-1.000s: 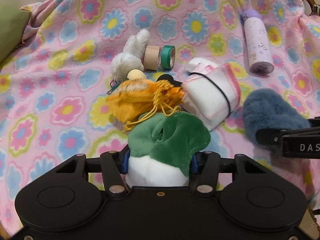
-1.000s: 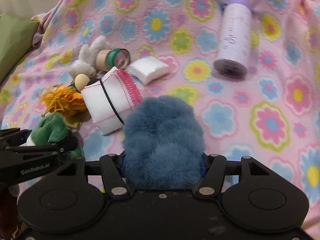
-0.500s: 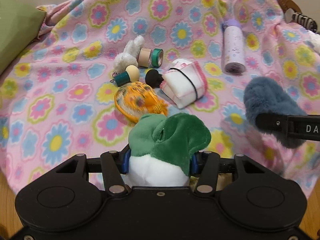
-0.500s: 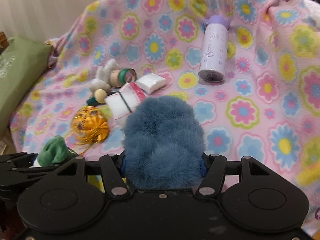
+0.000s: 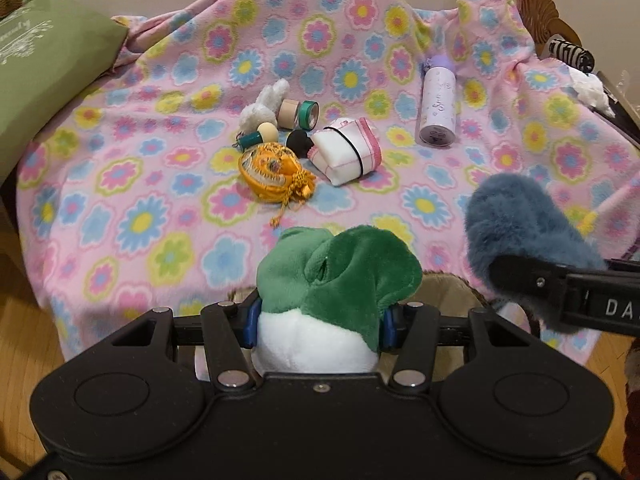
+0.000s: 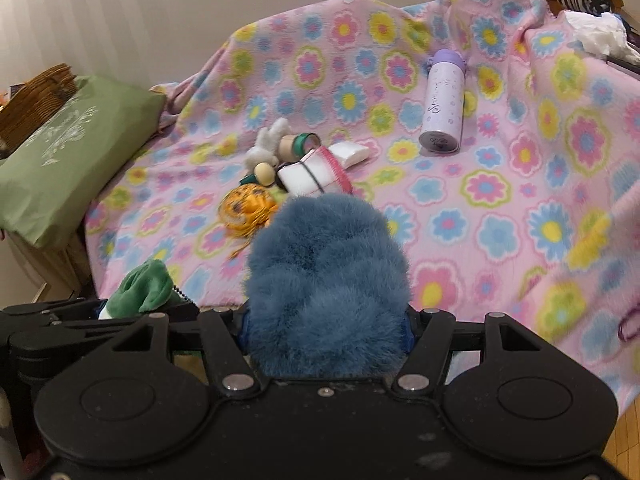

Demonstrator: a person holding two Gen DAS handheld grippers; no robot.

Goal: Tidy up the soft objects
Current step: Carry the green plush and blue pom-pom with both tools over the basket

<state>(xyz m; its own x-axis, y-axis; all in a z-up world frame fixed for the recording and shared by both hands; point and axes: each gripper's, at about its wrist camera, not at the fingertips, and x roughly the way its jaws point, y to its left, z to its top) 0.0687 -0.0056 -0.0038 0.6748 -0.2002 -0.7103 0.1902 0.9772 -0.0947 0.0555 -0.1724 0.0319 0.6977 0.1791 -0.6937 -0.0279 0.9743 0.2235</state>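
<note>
My left gripper (image 5: 320,320) is shut on a green and white plush toy (image 5: 340,276), held off the front edge of the flowered blanket (image 5: 160,184). My right gripper (image 6: 326,328) is shut on a fluffy blue plush (image 6: 326,276), also held off the blanket; it shows at the right in the left wrist view (image 5: 520,232). On the blanket lie an orange drawstring pouch (image 5: 272,172), a white fluffy bunny (image 5: 262,106) and a folded white cloth with pink trim (image 5: 348,154).
A lilac bottle (image 5: 438,110) lies at the back right. Tape rolls (image 5: 300,112), a small wooden knob (image 5: 260,136) and a black round piece (image 5: 300,140) sit by the bunny. A green cushion (image 5: 44,72) is at the left. A basket rim (image 5: 444,292) shows below the grippers.
Both grippers have pulled back and up from the pile with their plush toys. The orange pouch now lies free on the blanket.
</note>
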